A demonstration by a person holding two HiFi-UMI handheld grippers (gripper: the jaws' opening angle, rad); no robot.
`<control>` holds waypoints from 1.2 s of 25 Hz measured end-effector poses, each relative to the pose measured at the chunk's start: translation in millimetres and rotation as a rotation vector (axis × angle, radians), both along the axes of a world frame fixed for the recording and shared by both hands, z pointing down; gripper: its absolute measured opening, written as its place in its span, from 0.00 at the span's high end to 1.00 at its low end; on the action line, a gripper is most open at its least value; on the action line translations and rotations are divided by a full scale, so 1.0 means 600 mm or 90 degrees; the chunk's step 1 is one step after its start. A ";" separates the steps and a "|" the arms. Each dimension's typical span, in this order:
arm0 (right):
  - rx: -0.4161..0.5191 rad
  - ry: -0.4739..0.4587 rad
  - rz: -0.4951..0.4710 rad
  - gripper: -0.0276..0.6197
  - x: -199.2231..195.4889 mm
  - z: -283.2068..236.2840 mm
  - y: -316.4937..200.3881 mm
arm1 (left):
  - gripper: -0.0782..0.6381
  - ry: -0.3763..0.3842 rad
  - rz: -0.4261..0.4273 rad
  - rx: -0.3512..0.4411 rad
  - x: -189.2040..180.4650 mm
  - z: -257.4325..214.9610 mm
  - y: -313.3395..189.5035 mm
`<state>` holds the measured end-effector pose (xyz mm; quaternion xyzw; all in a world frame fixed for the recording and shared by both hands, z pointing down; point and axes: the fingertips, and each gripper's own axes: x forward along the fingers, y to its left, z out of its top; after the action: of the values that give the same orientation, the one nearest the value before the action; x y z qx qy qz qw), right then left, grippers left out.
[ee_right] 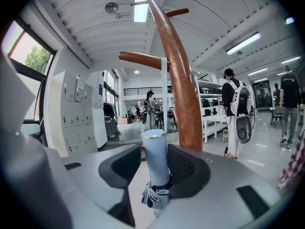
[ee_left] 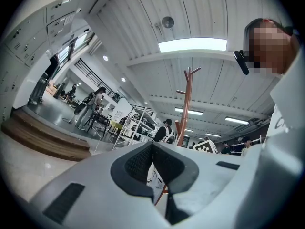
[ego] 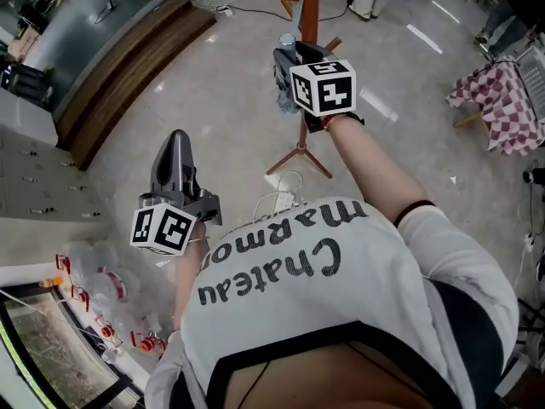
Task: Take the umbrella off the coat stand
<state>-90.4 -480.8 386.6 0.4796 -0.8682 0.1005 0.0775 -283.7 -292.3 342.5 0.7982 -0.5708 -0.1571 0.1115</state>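
**Status: right gripper positioned around the umbrella handle at the coat stand**

1. Coat stand [ee_right: 183, 94]: a brown wooden pole with angled pegs. It stands upright on the floor [ego: 213, 100] on splayed legs.

2. Umbrella [ee_right: 155, 161]: folded, hanging directly in front of the coat stand pole. A thin white strap [ee_right: 164, 94] runs up from it to a peg [ee_right: 140, 58] projecting from the pole. The pale cylindrical handle points up. The gathered blue-grey fabric hangs below it.

3. Right gripper [ee_right: 155, 149]: held close in front of the pole at umbrella height. Its fingers [ee_right: 188, 171] are spread, with the umbrella handle standing between them. A visible gap separates the handle from one pad. The handle sits close against the other pad; contact there cannot be confirmed. In the head view, the right gripper [ego: 288, 51] lies just beside the pole, with the umbrella fabric [ego: 284, 99] hanging under it.

4. Left gripper [ego: 176, 136]: held well clear of the coat stand, to the stand's left in the head view. Its fingers [ee_left: 136, 168] are pressed together at the tips, with nothing between them. The coat stand [ee_left: 185, 104] appears beyond them.
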 end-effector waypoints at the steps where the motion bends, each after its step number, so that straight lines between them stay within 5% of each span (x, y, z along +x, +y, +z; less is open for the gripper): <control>1: 0.000 -0.001 0.006 0.67 0.001 0.000 -0.001 | 0.86 0.000 0.000 0.002 0.001 -0.001 0.001; 30: -0.009 -0.001 0.024 0.71 0.017 0.008 0.025 | 0.86 0.010 0.007 0.014 0.004 -0.014 0.011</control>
<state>-80.1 -465.8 391.4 0.4952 -0.8584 0.1087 0.0784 -281.0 -286.0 334.0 0.8013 -0.5637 -0.1690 0.1081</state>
